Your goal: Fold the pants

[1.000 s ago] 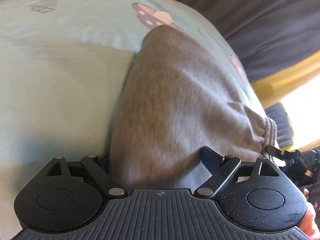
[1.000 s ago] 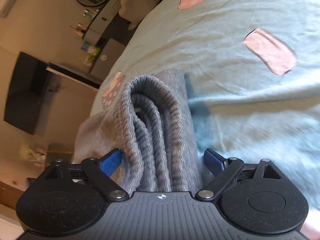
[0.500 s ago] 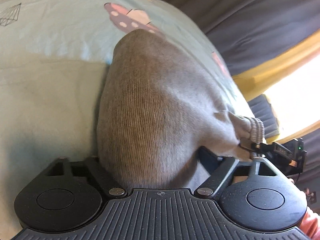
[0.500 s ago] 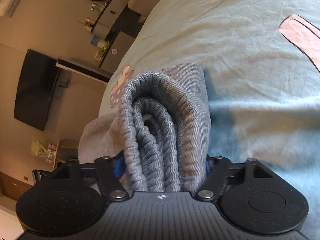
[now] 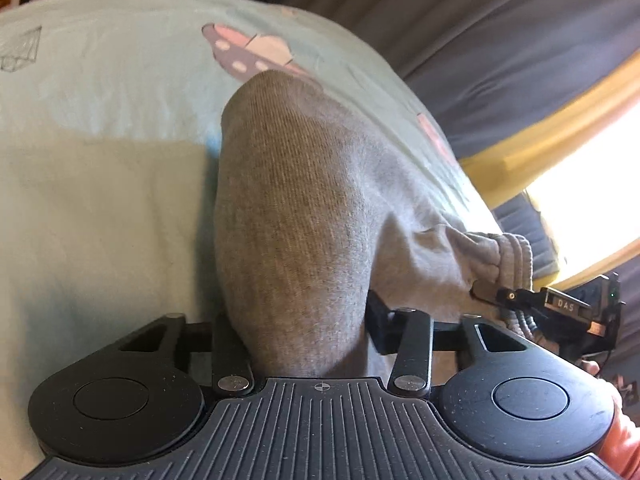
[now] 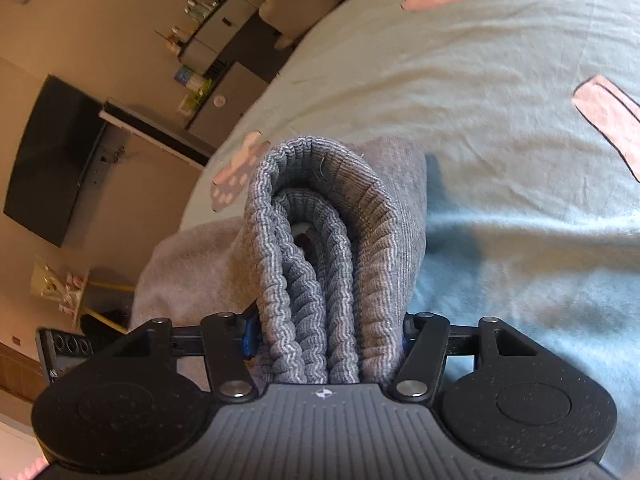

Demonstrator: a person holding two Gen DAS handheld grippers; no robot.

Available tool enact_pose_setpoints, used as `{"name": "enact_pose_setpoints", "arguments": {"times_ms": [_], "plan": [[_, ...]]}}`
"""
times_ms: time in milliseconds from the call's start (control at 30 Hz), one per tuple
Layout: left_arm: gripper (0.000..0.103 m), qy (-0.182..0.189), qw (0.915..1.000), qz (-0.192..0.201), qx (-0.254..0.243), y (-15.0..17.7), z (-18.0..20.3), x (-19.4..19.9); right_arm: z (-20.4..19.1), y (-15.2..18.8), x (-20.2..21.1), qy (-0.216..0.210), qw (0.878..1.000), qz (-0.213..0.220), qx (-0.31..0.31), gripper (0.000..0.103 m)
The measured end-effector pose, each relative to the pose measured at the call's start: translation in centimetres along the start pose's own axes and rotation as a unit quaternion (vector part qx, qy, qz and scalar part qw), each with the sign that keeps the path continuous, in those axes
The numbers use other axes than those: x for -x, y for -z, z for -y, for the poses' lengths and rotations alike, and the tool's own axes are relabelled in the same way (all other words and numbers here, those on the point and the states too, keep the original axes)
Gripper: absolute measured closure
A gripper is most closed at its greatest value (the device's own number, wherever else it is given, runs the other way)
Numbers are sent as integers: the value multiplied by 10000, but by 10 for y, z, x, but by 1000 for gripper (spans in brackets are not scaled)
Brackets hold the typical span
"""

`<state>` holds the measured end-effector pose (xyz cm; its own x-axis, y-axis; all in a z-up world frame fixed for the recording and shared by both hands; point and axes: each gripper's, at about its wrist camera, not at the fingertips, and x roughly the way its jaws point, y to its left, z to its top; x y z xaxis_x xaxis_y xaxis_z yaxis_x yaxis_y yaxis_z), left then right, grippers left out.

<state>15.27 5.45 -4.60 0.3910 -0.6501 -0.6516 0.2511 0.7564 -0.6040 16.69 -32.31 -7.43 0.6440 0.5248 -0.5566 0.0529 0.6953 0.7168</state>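
Observation:
Grey sweatpants (image 5: 304, 200) lie bunched on a pale green bed sheet (image 5: 100, 208). In the left wrist view a thick fold of the leg fills the gap of my left gripper (image 5: 298, 320). Its jaws are closing and press on the cloth from both sides. In the right wrist view the ribbed waistband (image 6: 320, 208), doubled over in several layers, stands between the blue pads (image 6: 249, 336) of my right gripper (image 6: 326, 332). These jaws are closing too and squeeze the band. The right gripper (image 5: 504, 296) also shows at the right of the left view, at the waistband.
The sheet (image 6: 500, 152) carries pink printed shapes. Grey curtains (image 5: 500, 40) and a yellow window ledge (image 5: 560, 140) lie beyond the bed. A dark TV (image 6: 52, 160) and a cabinet (image 6: 224, 40) stand past the bed's far side. An orange sleeve (image 5: 624, 444) is at the corner.
Both pairs of jaws have drawn in from wide apart onto the cloth. The fold in the left gripper is squeezed narrower. The waistband in the right gripper has bunched up and shifted a little.

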Motion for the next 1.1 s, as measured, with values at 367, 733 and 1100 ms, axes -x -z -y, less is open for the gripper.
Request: {"name": "enact_pose_setpoints", "arguments": {"times_ms": [367,733,1100], "plan": [[65,252,9980,580,3,-38,31,11,-53,-37,20,-244,9972,556,444,49],[29,-1105,9890,984,-94,-9,43,18,-64,-39,38,1386,9748,1453,971,15],[25,-2055,9676,1044,-1036,87,68,23,-33,70,47,833,9887,1240,-151,15]]}}
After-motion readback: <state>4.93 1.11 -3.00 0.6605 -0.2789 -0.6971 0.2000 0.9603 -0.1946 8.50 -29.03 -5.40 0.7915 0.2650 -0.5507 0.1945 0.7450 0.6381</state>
